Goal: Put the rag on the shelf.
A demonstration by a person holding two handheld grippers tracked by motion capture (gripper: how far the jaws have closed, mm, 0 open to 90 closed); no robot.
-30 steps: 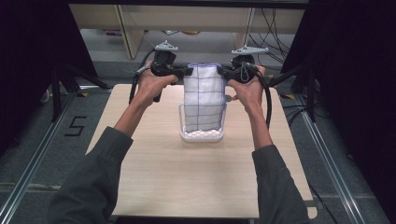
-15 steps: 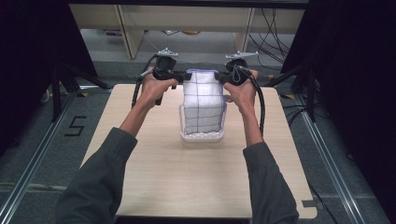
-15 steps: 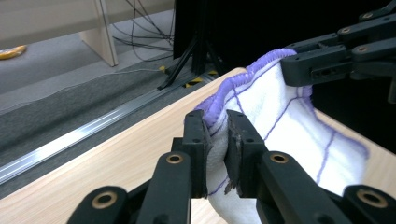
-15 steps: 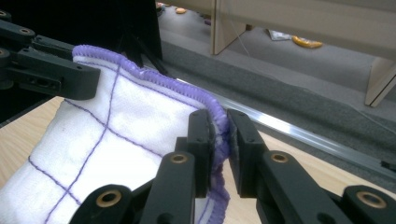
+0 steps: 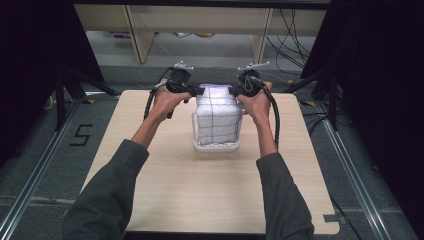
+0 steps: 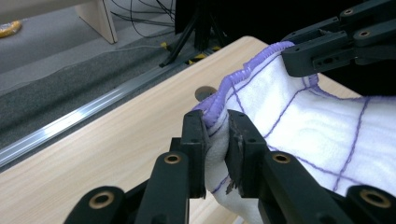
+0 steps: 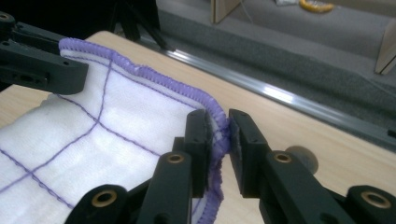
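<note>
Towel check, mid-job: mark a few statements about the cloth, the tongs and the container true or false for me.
1. Both tongs grip the white towel at its purple edge. True: left tongs and right tongs each pinch the hem.
2. The towel is plain white. False: purple grid lines cross it.
3. The towel hangs into a clear container on the wooden table. True.
4. The towel lies flat on the table. False: it is held up by two corners.
5. The container sits at the table's near edge. False: it stands toward the far half.
</note>
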